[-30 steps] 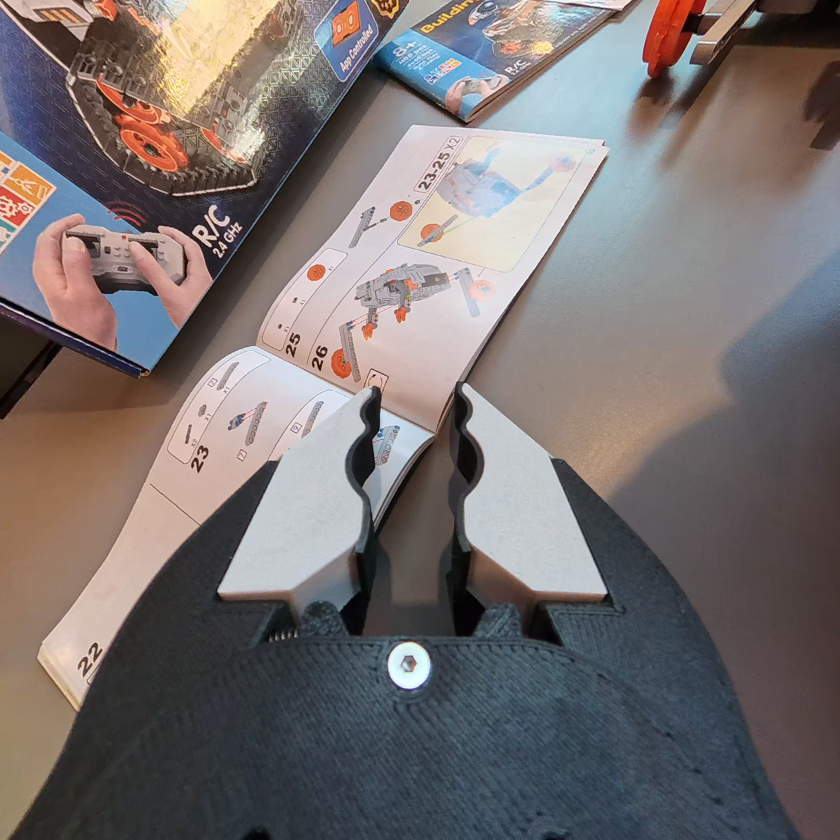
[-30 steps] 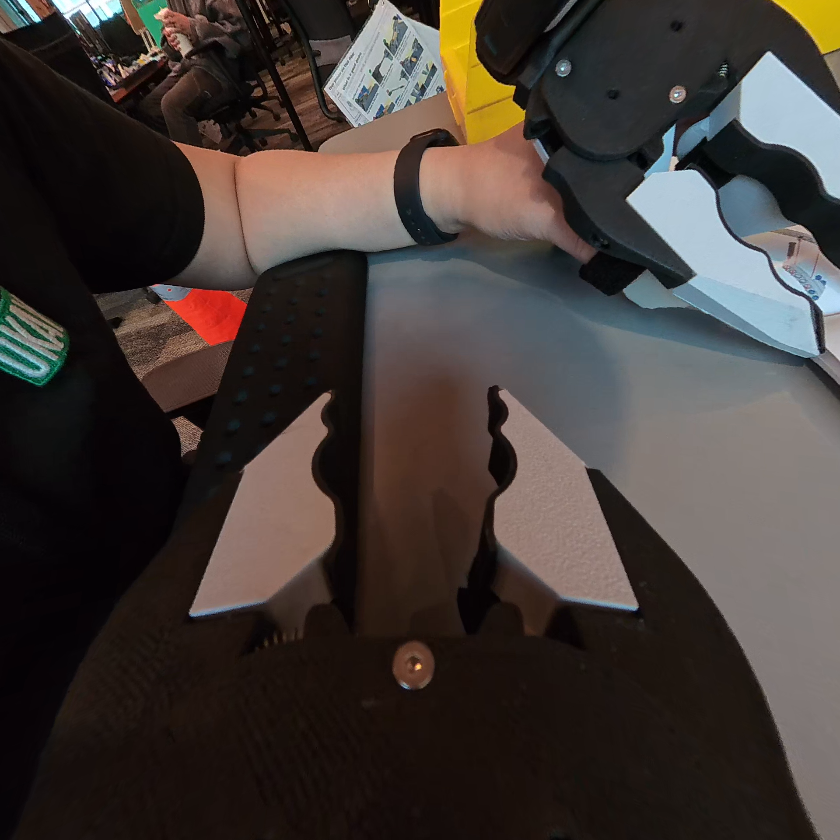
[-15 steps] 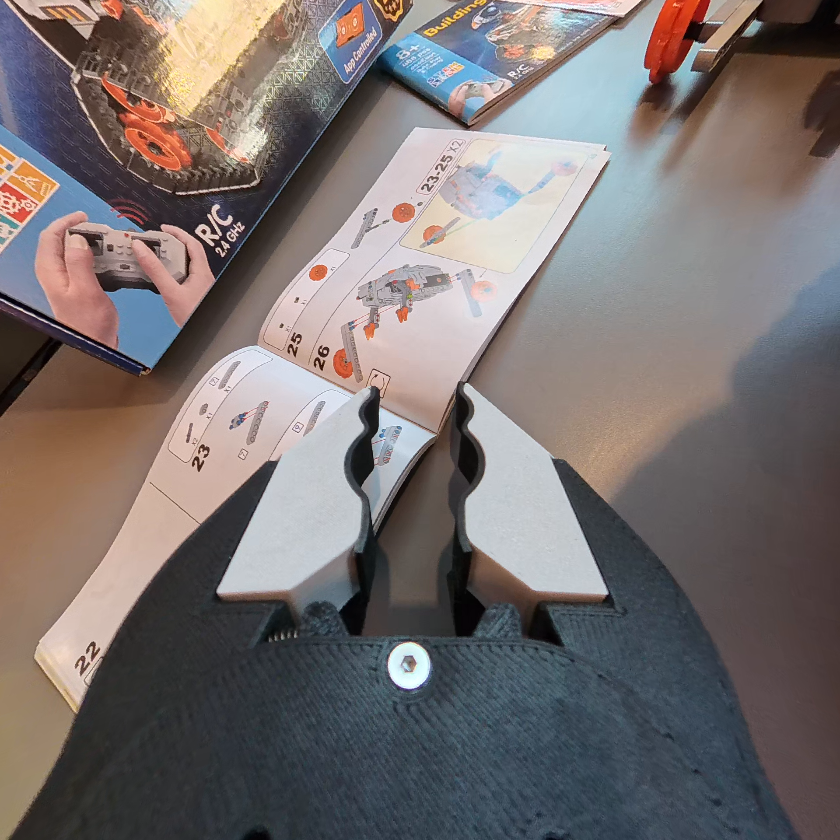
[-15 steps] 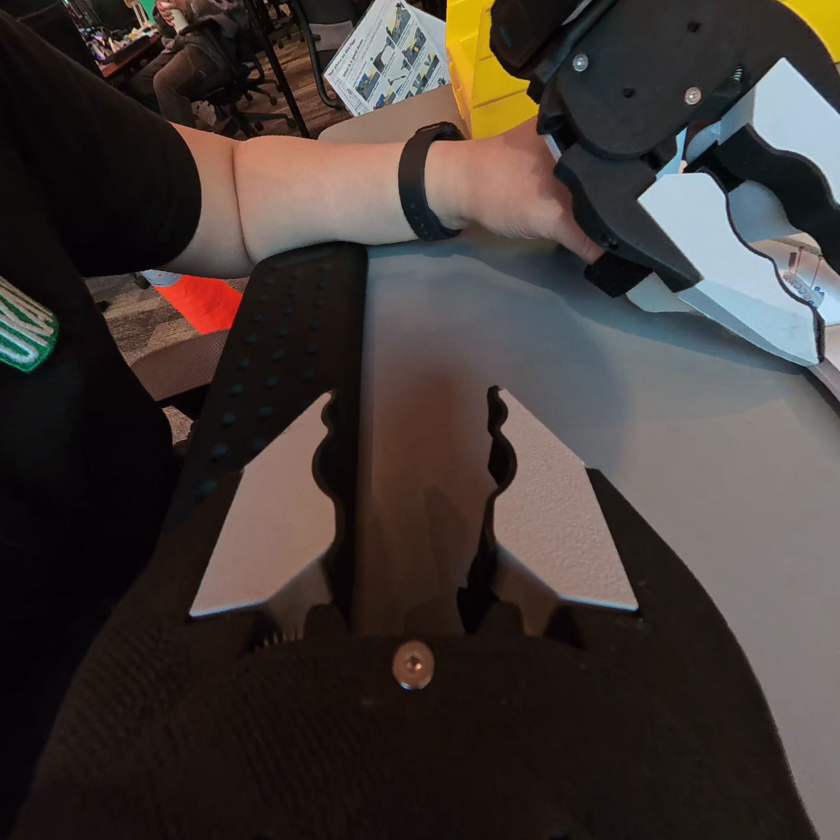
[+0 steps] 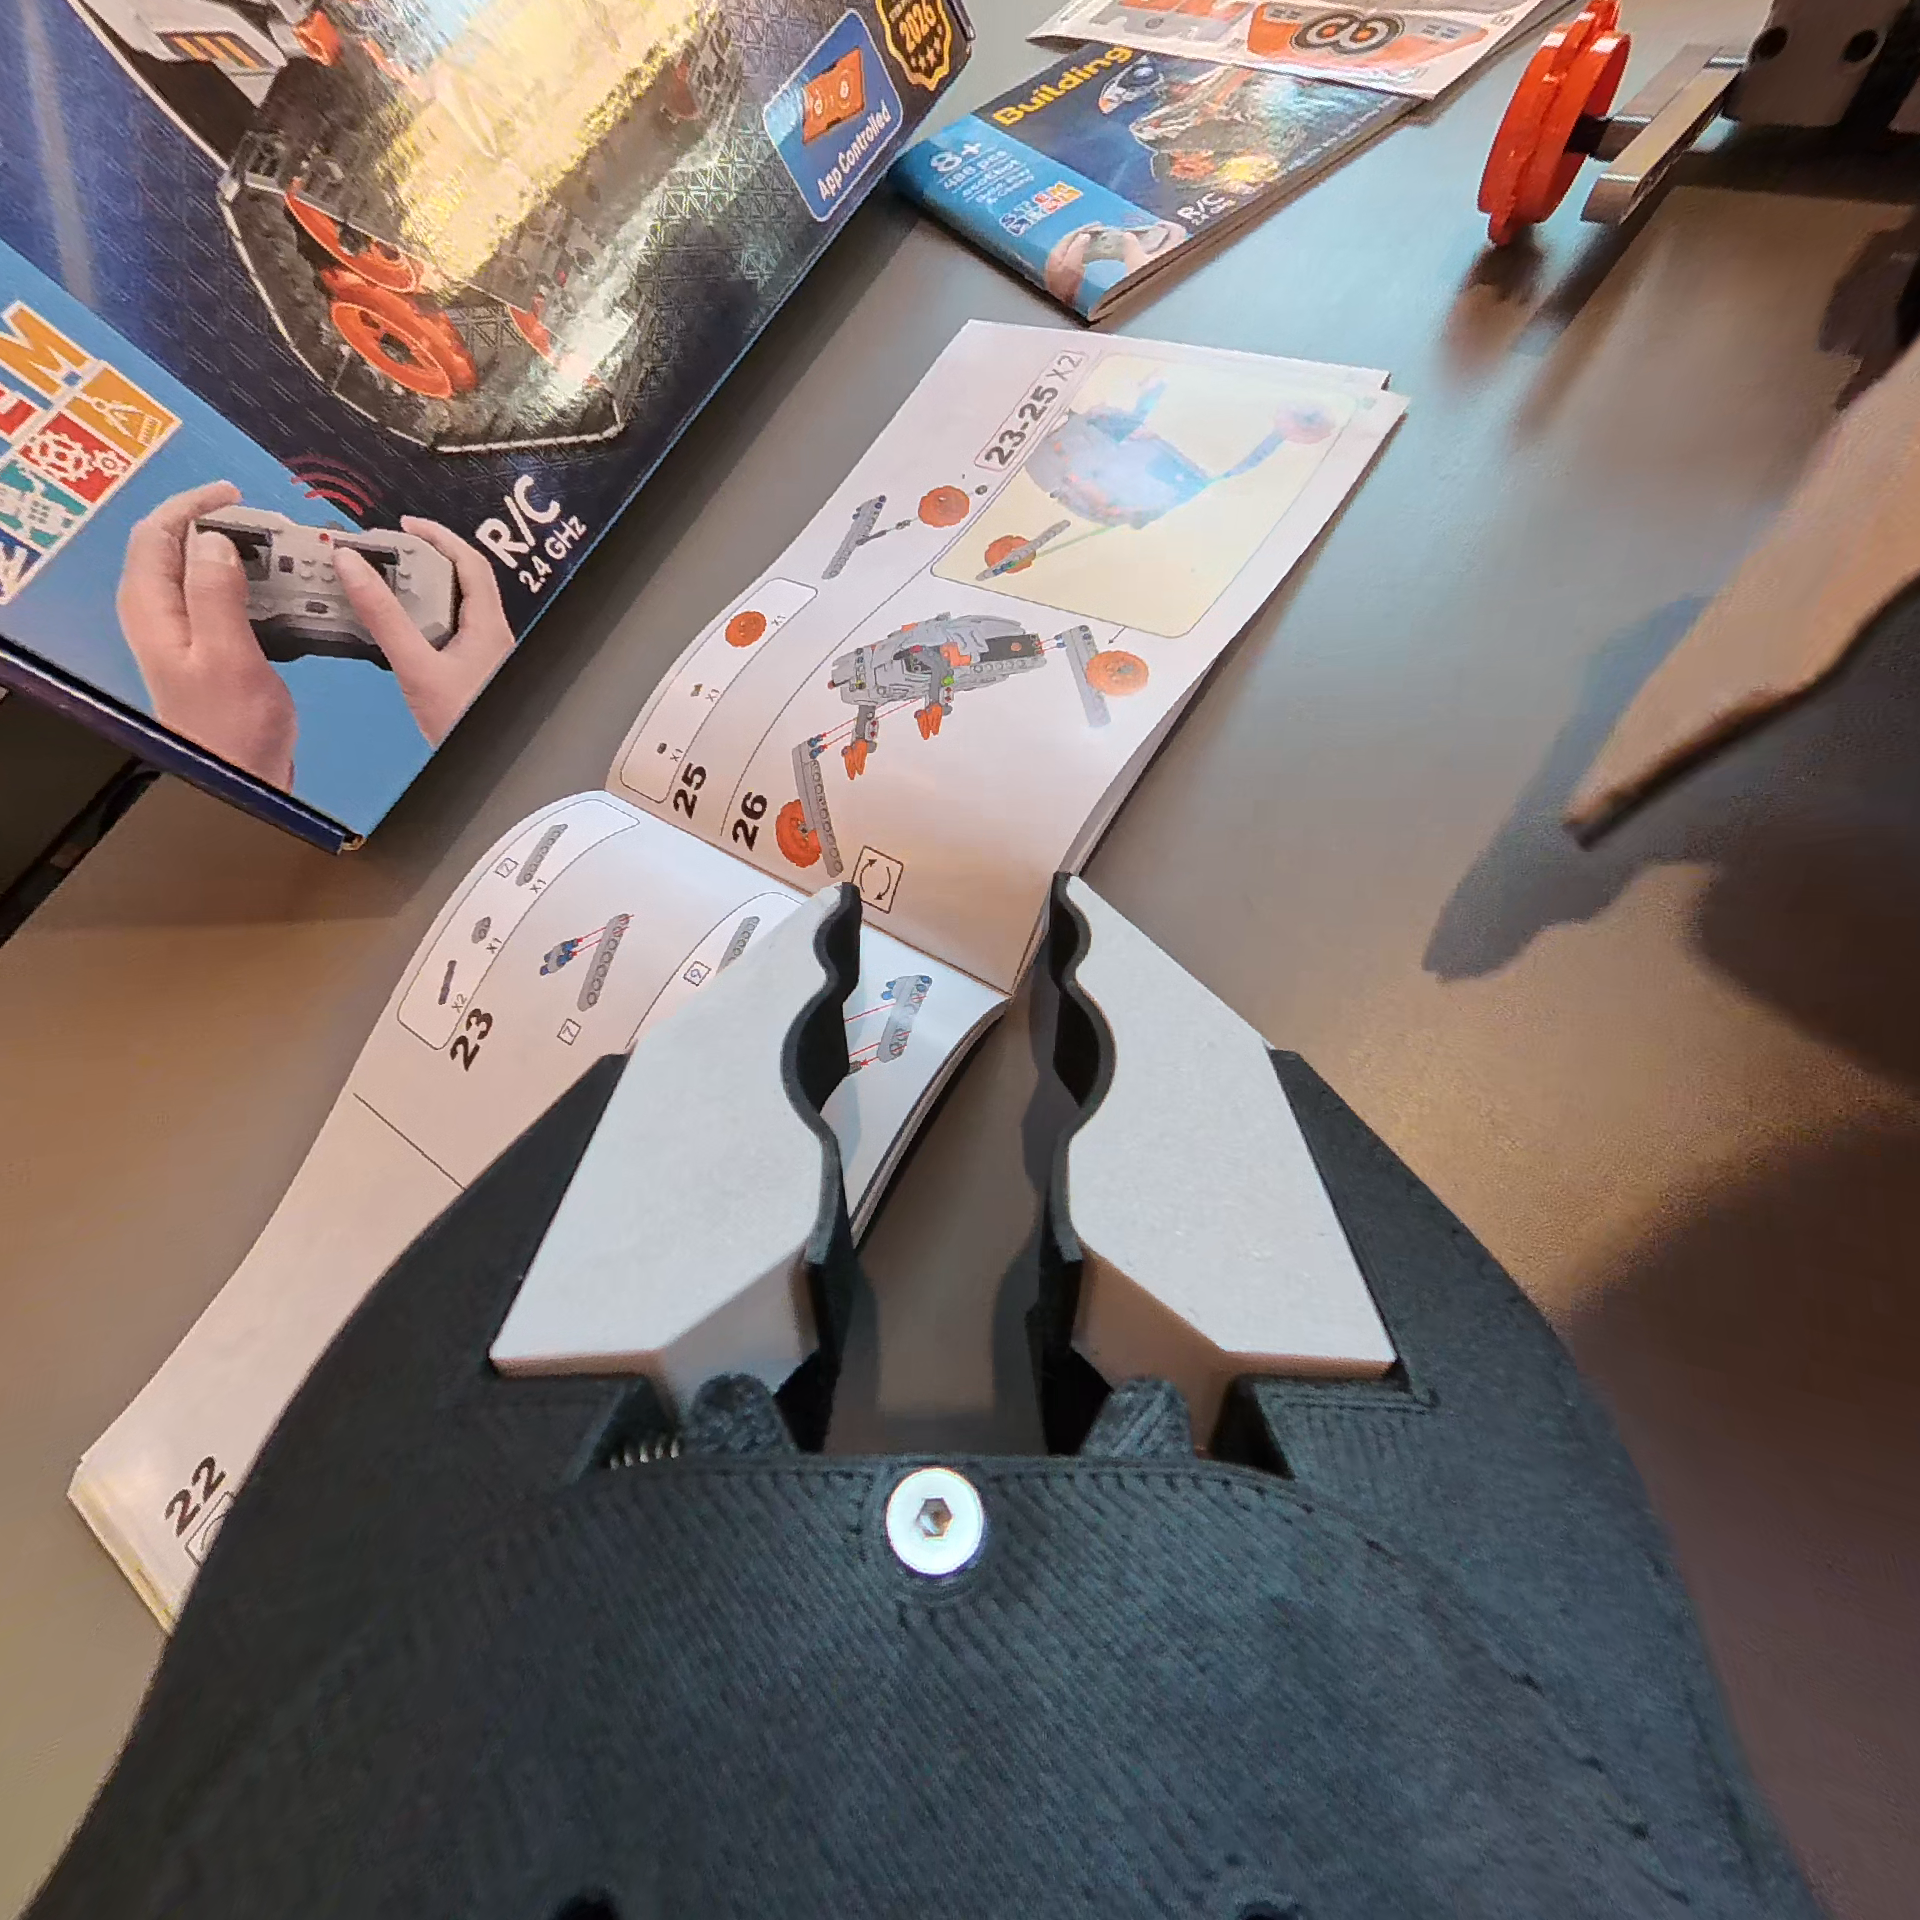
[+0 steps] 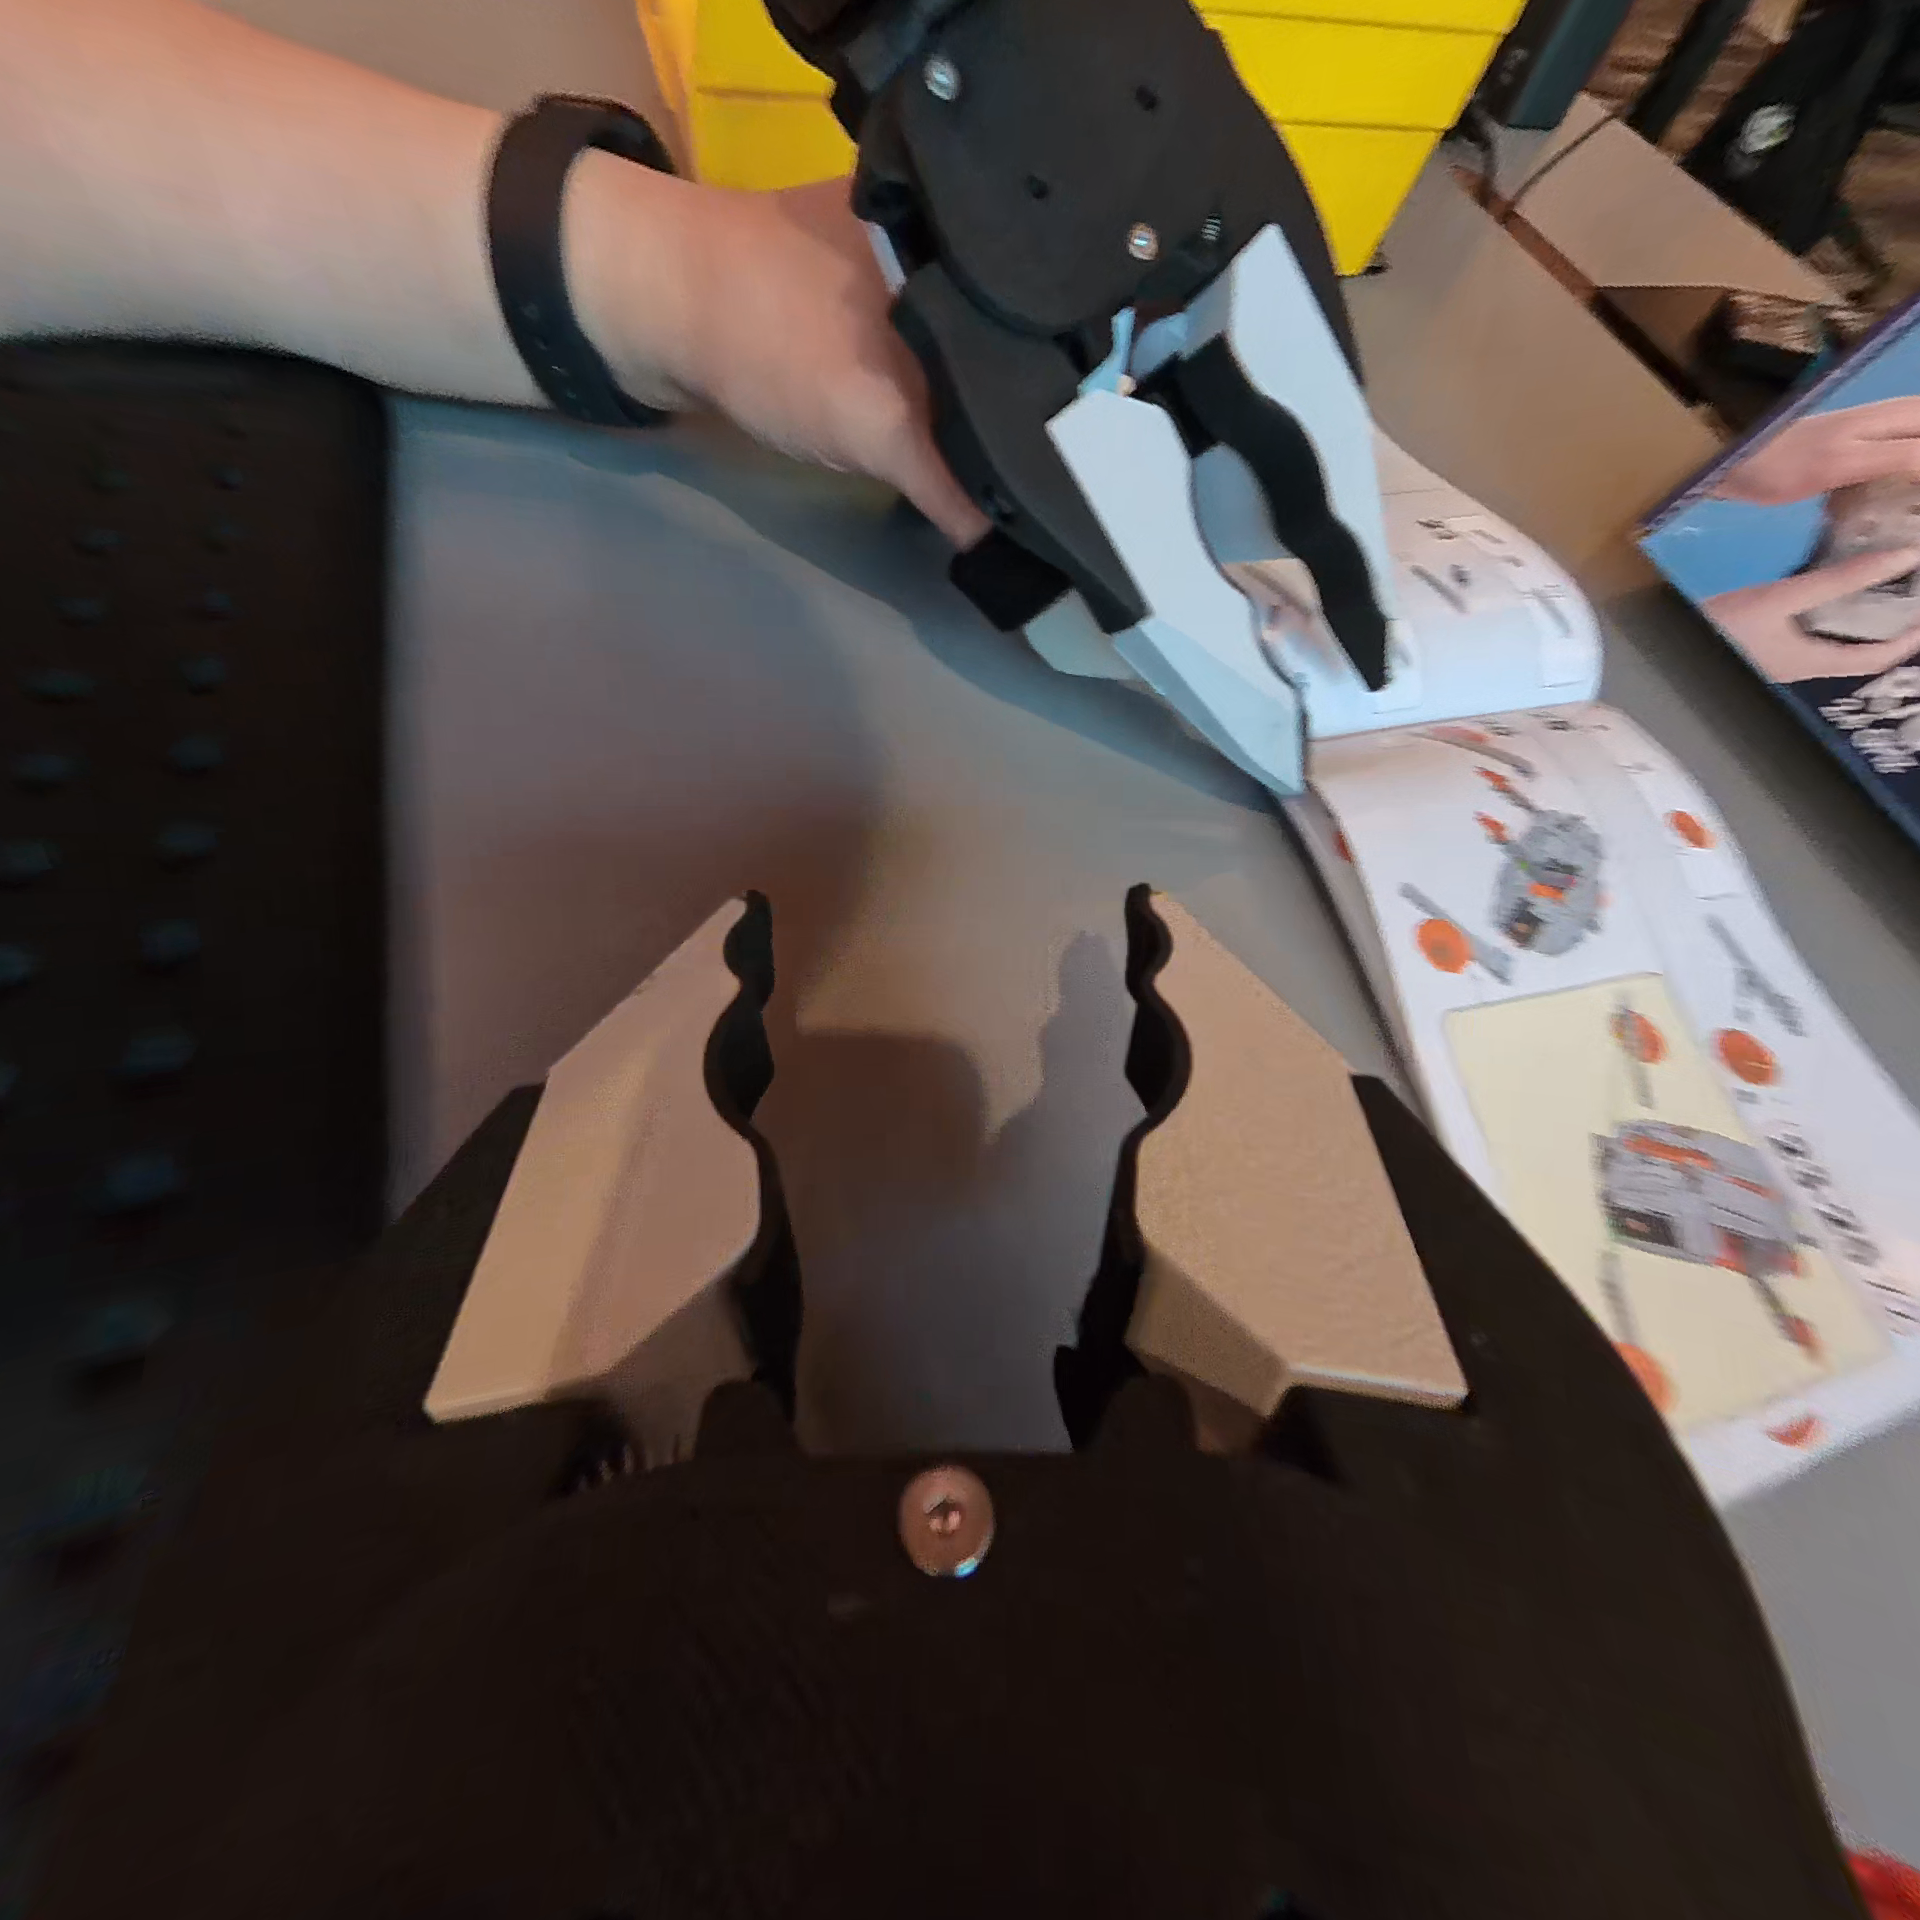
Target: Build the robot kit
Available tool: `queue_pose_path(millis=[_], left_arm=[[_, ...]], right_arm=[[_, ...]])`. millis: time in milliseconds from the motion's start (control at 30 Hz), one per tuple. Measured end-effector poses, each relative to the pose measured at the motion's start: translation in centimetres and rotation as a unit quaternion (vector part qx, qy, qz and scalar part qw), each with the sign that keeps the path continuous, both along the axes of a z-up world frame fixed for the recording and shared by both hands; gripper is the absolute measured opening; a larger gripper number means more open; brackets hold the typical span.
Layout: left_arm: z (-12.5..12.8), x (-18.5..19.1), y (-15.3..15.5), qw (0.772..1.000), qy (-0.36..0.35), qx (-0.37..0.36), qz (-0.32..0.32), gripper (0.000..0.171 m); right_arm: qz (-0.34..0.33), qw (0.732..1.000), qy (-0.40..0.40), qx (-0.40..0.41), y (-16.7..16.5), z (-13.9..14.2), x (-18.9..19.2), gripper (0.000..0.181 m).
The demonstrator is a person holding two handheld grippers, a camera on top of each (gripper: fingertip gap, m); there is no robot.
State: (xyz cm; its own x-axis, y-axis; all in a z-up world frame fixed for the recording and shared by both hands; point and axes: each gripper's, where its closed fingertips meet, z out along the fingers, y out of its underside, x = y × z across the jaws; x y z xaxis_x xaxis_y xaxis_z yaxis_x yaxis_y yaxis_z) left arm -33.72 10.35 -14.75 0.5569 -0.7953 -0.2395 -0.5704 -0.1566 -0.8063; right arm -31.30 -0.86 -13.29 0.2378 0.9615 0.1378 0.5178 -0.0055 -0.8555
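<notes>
An open white instruction booklet (image 5: 987,623) lies on the grey table (image 5: 1455,1039). My left gripper (image 5: 954,894) is open and low over the booklet's near edge by the fold. Its left finger is over the page and its right finger is over bare table. The right wrist view shows it (image 6: 1335,717) held by a hand with a black wristband (image 6: 561,260), tips at the booklet (image 6: 1621,1091). My right gripper (image 6: 945,899) is open and empty above bare table, left of the booklet. One of its fingers (image 5: 1766,582) shows blurred at the right of the left wrist view.
A large blue toy box (image 5: 364,260) lies left of the booklet. A closed blue booklet (image 5: 1132,177) and an orange wheel on a grey part (image 5: 1548,114) lie farther back. A black studded pad (image 6: 156,779), yellow drawers (image 6: 1351,94) and cardboard boxes (image 6: 1621,239) border the table.
My right gripper has swung to the right toward the booklet, and one of its fingers now enters the left wrist view. My left gripper has barely moved and stays open.
</notes>
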Motion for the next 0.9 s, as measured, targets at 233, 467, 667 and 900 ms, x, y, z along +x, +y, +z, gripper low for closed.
queue_pose_path(millis=[233, 467, 667, 900], left_arm=[[0.2, 0.0, 0.0, 1.0, -0.006, 0.002, -0.002, 0.035], [0.1, 0.0, 0.0, 1.0, -0.001, 0.008, -0.005, 0.036], [0.0, 0.0, 0.0, 1.0, 0.007, 0.012, -0.006, 0.035], [0.1, 0.0, 0.0, 1.0, 0.006, 0.012, -0.006, 0.035]], right_arm=[[-0.102, 0.984, -0.091, 0.113, 4.9, -0.5, 2.6, 0.065], [-0.168, 0.95, -0.166, 0.205, 6.9, 0.8, 5.0, 0.051], [-0.198, 0.92, -0.243, 0.234, 8.7, 0.5, 8.2, 0.046], [-0.144, 0.904, -0.307, 0.259, 9.8, -1.4, 7.8, 0.039]])
